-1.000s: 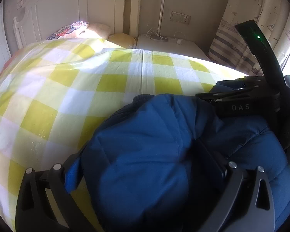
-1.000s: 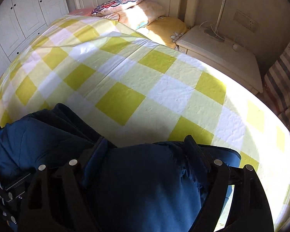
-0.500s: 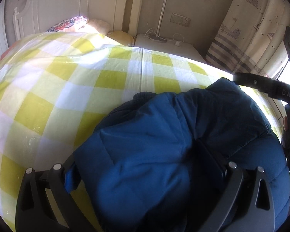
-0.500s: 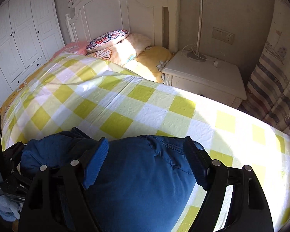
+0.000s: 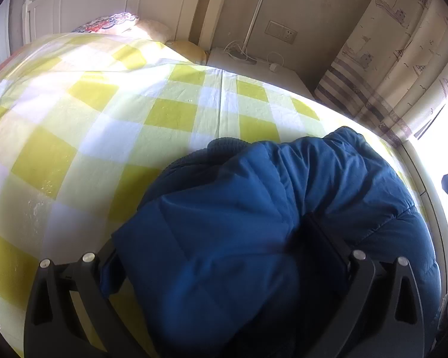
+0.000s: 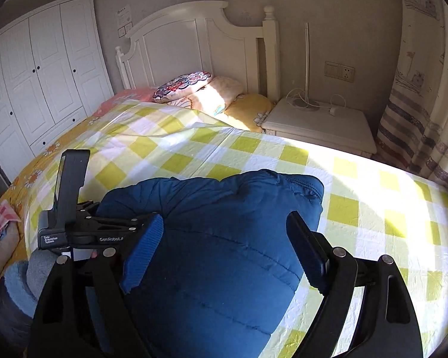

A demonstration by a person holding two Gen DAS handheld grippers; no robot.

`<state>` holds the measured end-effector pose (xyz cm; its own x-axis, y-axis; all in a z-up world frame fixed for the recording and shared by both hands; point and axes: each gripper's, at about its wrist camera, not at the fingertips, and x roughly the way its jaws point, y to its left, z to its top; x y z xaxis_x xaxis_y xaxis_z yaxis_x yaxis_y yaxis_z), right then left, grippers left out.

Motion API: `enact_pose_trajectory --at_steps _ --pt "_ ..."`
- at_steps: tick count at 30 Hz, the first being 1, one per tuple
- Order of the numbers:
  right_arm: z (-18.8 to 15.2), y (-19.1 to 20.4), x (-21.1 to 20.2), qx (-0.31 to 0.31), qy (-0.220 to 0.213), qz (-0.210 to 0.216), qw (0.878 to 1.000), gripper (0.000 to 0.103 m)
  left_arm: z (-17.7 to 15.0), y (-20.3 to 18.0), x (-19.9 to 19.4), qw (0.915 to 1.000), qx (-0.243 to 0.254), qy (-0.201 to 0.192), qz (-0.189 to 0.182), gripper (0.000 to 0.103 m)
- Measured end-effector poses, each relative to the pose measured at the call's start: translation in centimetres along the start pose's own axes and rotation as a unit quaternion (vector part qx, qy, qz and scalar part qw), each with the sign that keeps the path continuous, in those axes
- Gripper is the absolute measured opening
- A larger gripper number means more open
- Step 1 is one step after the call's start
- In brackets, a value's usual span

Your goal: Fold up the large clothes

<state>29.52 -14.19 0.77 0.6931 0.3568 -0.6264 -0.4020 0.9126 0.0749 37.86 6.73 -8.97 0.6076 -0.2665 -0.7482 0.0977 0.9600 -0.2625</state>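
Through my left wrist camera, the blue padded jacket (image 5: 254, 223) lies bunched on the bed, on its yellow-and-white checked sheet (image 5: 110, 125). My left gripper (image 5: 212, 253) has a thick fold of the jacket between its two fingers, which press into the fabric on either side, so it is clamped on the jacket. Beyond the bed stand a white nightstand (image 5: 254, 65) with a cable on it and a patterned curtain (image 5: 397, 59), with bright light at the window edge on the right.

Through my right wrist camera, my right gripper (image 6: 224, 250) is spread wide, and its jaws have just been opening further. The jacket (image 6: 218, 256) bulges up between the fingers, but the blue-ribbed pad (image 6: 143, 253) on one side faces the fabric with no clear pinch, and I take the jacket as lying loose between them rather than held. My left gripper (image 6: 110, 229) shows at the jacket's left edge, its black body against the fabric, with a grey sleeve (image 6: 38, 268) behind it. The jacket sits near the foot half of the bed, well apart from the pillows (image 6: 206, 92) stacked at the white headboard (image 6: 194, 41). A white wardrobe (image 6: 38, 74) stands on the left.
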Motion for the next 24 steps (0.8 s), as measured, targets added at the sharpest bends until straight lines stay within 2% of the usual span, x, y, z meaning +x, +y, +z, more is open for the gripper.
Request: enact_pose_trajectory --at_steps 2,4,6,8,9,11,14,17,18,20,22,24 --pt "-2.8 2.6 -1.5 -0.041 0.008 -0.002 0.999 0.086 0.1 0.0 0.1 1.0000 0.000 0.001 -0.001 0.101" --pt "-5.7 4.3 -0.2 -0.067 0.046 -0.023 0.996 0.086 0.1 0.0 0.2 1.0000 -0.001 0.005 -0.003 0.101" --pt "-7.4 4.0 0.0 -0.042 0.018 -0.020 0.999 0.087 0.1 -0.1 0.1 1.0000 0.002 0.007 -0.005 0.101" --pt "-7.6 3.3 -0.5 -0.016 0.025 -0.015 0.999 0.085 0.0 -0.3 -0.1 1.0000 0.007 0.007 0.002 0.101" --pt "-7.5 3.7 -1.1 -0.011 0.026 -0.032 0.999 0.085 0.0 -0.4 -0.1 0.9999 0.010 0.007 0.006 0.101" --pt "-7.8 6.0 -3.3 -0.034 -0.003 -0.063 0.997 0.084 0.0 -0.5 -0.1 0.9999 0.010 0.008 0.007 0.101" --pt "-9.7 10.5 -6.1 -0.081 -0.062 -0.080 0.992 0.084 0.2 -0.5 0.2 0.9998 0.012 0.013 0.005 0.101" --pt "-12.3 14.2 -4.8 -0.135 -0.067 -0.108 0.983 0.084 0.4 -1.6 0.0 0.9984 0.043 0.013 0.035 0.101" --pt "-13.3 14.9 -3.4 -0.138 -0.046 -0.115 0.983 0.089 0.4 -2.3 -0.2 0.9967 0.063 0.008 0.052 0.101" --pt "-14.5 15.7 -2.1 -0.155 -0.064 -0.146 0.975 0.089 0.3 -3.3 -0.5 0.9925 0.093 -0.002 0.079 0.101" --pt "-14.3 15.2 -1.9 -0.150 -0.057 -0.136 0.978 0.089 0.4 -3.5 -0.6 0.9915 0.099 -0.002 0.084 0.101" --pt "-13.7 15.7 -2.7 -0.149 -0.044 -0.145 0.977 0.084 0.4 -3.6 -0.6 0.9903 0.107 -0.004 0.088 0.101"
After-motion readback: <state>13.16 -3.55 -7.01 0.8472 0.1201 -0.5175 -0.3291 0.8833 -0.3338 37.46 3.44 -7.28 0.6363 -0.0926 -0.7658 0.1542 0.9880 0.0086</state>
